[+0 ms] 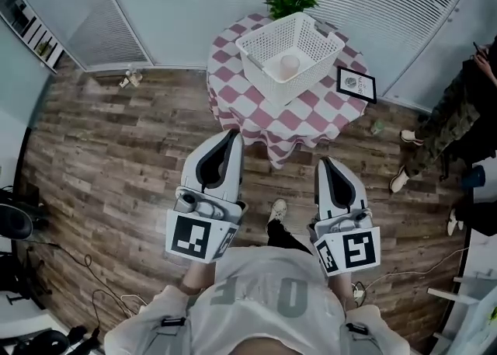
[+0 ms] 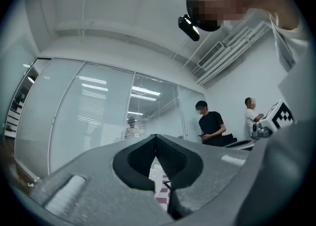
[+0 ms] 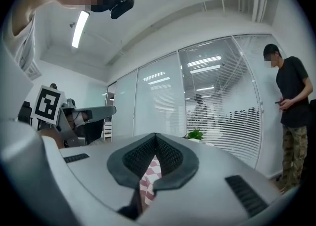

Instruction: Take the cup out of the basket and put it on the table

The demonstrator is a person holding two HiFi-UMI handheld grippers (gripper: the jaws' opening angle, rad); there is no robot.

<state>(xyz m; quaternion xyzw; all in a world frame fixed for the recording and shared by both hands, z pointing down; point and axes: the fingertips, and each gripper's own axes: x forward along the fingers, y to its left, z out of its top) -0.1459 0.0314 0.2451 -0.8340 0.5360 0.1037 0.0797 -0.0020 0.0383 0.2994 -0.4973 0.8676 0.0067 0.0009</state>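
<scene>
Entry, approach not yet begun: my left gripper (image 1: 232, 136) and right gripper (image 1: 324, 162) both hang at chest height, well short of the table (image 1: 311, 116). Each has its jaws closed tip to tip, with nothing between them. Task item: a pale cup (image 1: 289, 66) on the floor of the white lattice basket (image 1: 260, 68), which sits on the checked cloth. Handling, as I judge it: step closer, spread one gripper's jaws before entering, come down over the rim rather than through the wall, and take the cup by its side. Adjacent items: plant (image 1: 291, 0) behind the basket, framed card (image 1: 356, 83) just beside it, limiting bare cloth for set-down. Bystander (image 1: 458, 105) to the right, apart.
</scene>
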